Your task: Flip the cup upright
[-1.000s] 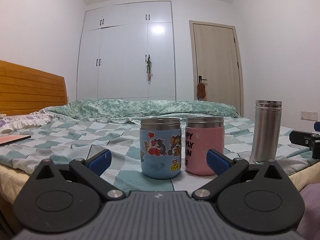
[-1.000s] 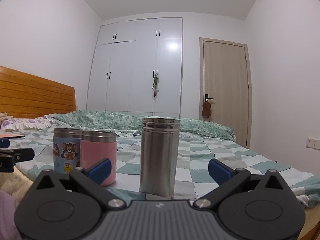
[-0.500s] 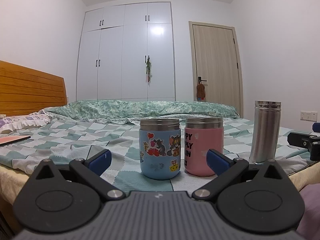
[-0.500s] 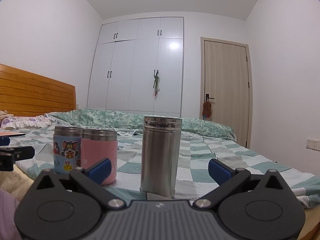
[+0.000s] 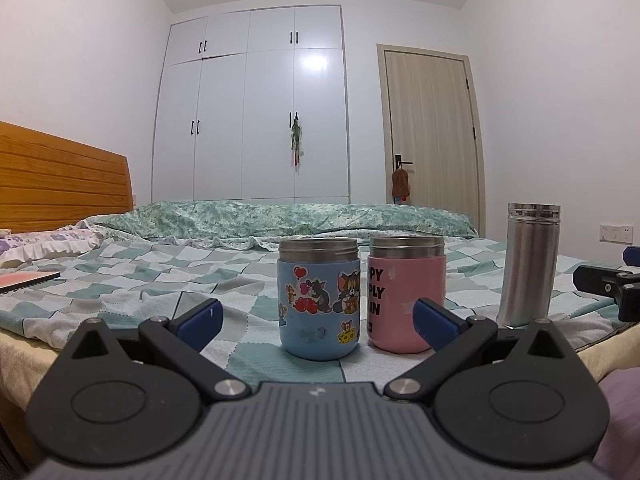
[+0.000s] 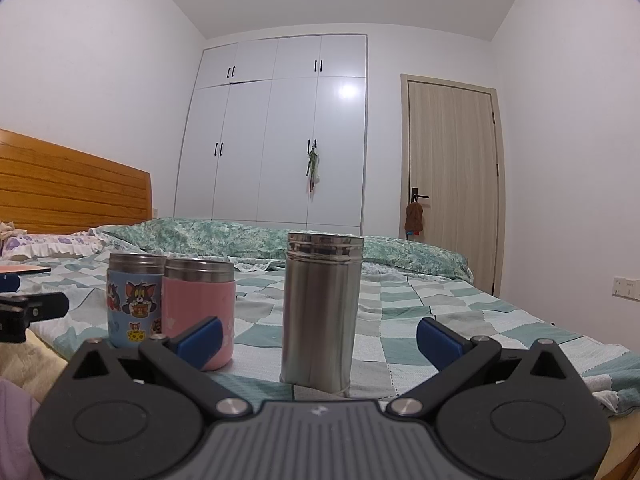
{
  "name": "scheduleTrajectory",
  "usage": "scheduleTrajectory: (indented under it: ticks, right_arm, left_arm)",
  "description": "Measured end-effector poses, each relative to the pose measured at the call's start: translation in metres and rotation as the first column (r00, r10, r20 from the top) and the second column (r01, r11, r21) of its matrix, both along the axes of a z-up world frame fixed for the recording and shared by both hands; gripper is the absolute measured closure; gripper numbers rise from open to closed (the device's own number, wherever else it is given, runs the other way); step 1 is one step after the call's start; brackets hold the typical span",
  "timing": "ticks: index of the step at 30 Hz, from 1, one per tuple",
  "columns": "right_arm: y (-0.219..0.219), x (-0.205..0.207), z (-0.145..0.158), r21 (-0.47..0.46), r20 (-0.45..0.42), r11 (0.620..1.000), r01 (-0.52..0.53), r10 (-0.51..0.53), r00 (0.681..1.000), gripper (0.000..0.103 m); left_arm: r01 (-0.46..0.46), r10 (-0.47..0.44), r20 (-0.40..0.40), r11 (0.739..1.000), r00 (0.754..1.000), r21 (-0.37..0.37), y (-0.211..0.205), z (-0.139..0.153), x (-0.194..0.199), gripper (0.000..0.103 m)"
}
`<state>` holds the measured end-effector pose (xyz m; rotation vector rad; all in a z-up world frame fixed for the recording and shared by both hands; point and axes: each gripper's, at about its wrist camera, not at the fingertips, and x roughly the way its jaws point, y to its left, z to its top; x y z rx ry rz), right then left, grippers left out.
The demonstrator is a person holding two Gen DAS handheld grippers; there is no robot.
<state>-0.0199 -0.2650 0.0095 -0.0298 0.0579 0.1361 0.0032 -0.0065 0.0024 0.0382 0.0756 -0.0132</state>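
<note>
Both claws, left claw and right claw, gape empty; only the right view shows the steel cup close, seemingly upright.

Pink cup: lettering partly hidden behind blue cup, only word ends readable; lower right corner covered by left tongs' blue pad. Right tongs cut off at right edge of left view. Left tongs cut off at left edge of right view. Steel flask base hidden behind tongs body. Wall socket too small to read. Book cropped by edge.
</note>
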Motion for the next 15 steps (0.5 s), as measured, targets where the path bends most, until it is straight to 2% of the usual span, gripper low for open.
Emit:
scheduleTrajectory:
  ticks: [15]
  right_arm:
    - [-0.0001,-0.0002,-0.0001,0.001,0.0,1.0,0.0,0.0,1.0,0.0]
  left_arm:
    - [0.001,-0.001,0.004,1.0,1.0,0.0,-0.0019,0.0007,0.0004,0.0]
